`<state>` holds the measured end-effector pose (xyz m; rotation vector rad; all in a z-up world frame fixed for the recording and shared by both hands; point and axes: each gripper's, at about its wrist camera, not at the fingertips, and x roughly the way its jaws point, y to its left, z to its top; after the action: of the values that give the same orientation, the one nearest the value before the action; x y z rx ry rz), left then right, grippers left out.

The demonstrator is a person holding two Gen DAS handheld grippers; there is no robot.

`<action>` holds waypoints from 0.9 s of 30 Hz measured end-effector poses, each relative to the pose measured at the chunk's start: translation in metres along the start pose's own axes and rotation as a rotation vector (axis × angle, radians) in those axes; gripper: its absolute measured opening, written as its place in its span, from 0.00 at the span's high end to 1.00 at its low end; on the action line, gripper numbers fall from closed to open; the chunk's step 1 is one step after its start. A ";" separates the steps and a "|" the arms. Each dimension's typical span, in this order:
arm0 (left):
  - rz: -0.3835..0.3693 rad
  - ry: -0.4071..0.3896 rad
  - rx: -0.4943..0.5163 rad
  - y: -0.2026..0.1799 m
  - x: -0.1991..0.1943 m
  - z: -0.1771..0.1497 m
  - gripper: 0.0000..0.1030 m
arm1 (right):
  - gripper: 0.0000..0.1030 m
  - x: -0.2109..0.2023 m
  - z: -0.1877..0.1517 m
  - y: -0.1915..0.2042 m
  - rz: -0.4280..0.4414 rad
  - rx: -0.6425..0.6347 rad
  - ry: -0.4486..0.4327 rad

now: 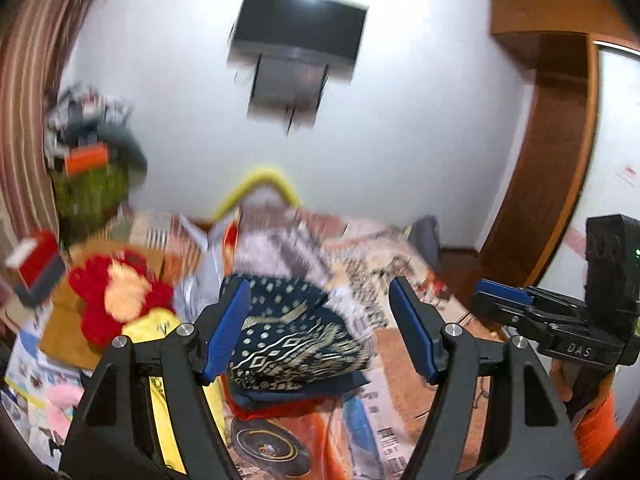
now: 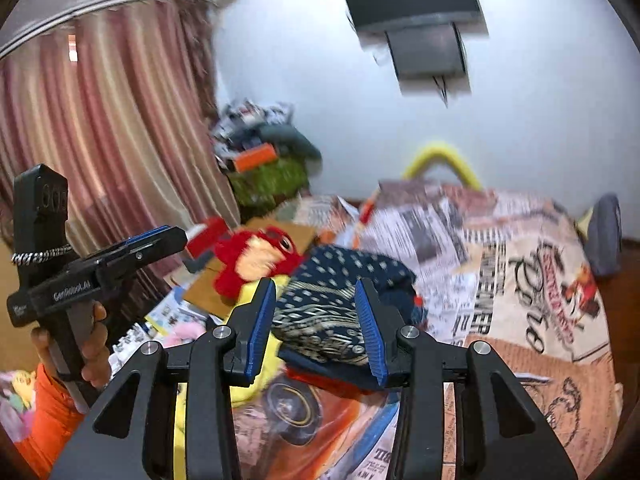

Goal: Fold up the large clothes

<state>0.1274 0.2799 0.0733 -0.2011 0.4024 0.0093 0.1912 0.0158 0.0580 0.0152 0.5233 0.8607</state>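
Both tools are up in the air holding nothing: left tool (image 1: 320, 326) has its blue pads spread wide, right tool (image 2: 316, 330) is spread too, a bit narrower. Just past them the navy patterned garment (image 1: 294, 340) sits folded on the bed (image 2: 532, 280), red plush toy (image 1: 116, 300) beside it.

The near right of the bedspread (image 2: 532, 280) lies bare and open to a reach. At the middle sits a folded navy cloth (image 2: 344, 292). Just left, a red plush (image 2: 256, 260) and boxes (image 1: 36, 264) crowd the edge. Far left, a pile (image 2: 264, 160) blocks the corner by the curtain (image 2: 108, 120).
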 end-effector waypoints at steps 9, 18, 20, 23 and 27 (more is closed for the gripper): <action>0.151 -0.237 0.072 -0.067 -0.103 -0.051 0.32 | 0.57 -0.090 -0.038 0.058 -0.097 -0.104 -0.249; 0.244 -0.292 0.075 -0.091 -0.129 -0.099 0.08 | 0.23 -0.106 -0.066 0.062 -0.191 -0.099 -0.308; 0.253 -0.293 0.080 -0.093 -0.132 -0.103 0.05 | 0.18 -0.108 -0.067 0.060 -0.207 -0.086 -0.314; 0.274 -0.288 0.060 -0.091 -0.134 -0.110 0.00 | 0.13 -0.111 -0.069 0.057 -0.219 -0.062 -0.312; 0.282 -0.259 0.036 -0.086 -0.131 -0.117 0.00 | 0.01 -0.114 -0.072 0.054 -0.248 -0.048 -0.318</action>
<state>-0.0340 0.1762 0.0358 -0.1044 0.1696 0.3027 0.0593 -0.0449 0.0558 0.0416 0.1996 0.6124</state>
